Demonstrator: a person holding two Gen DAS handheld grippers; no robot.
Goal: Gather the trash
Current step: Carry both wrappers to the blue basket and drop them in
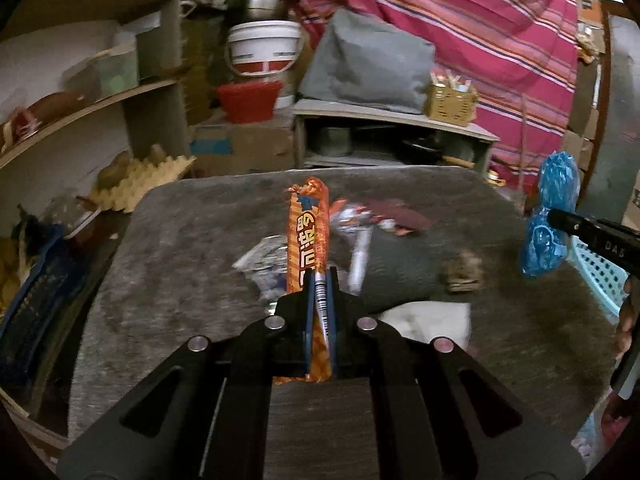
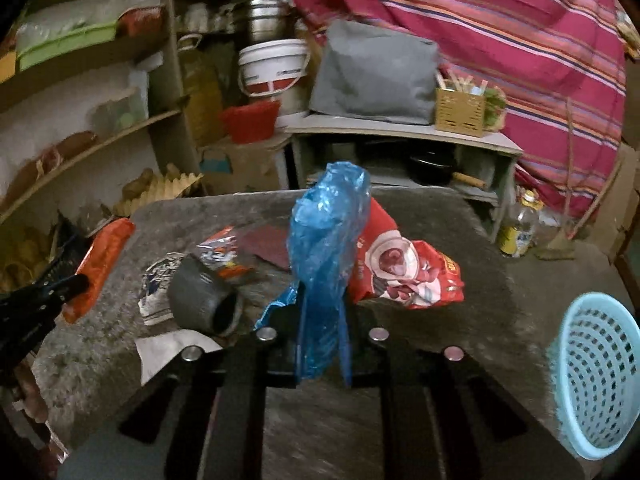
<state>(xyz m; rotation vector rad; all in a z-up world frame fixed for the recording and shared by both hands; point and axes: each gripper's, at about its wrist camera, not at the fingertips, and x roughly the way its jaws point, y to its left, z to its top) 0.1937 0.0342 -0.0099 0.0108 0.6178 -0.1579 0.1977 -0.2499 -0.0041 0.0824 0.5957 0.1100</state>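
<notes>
My left gripper is shut on a long orange snack wrapper and holds it above the grey table. It also shows in the right wrist view, at the left. My right gripper is shut on a crumpled blue plastic bag, which also shows in the left wrist view at the right. A red snack bag, foil wrappers, a dark crushed cup and white paper lie on the table. A light blue basket stands at the right.
Shelves with clutter stand at the left, with an egg carton beside the table. A low cabinet with a grey cushion and a small wicker box stands behind. A bottle is on the floor at the right.
</notes>
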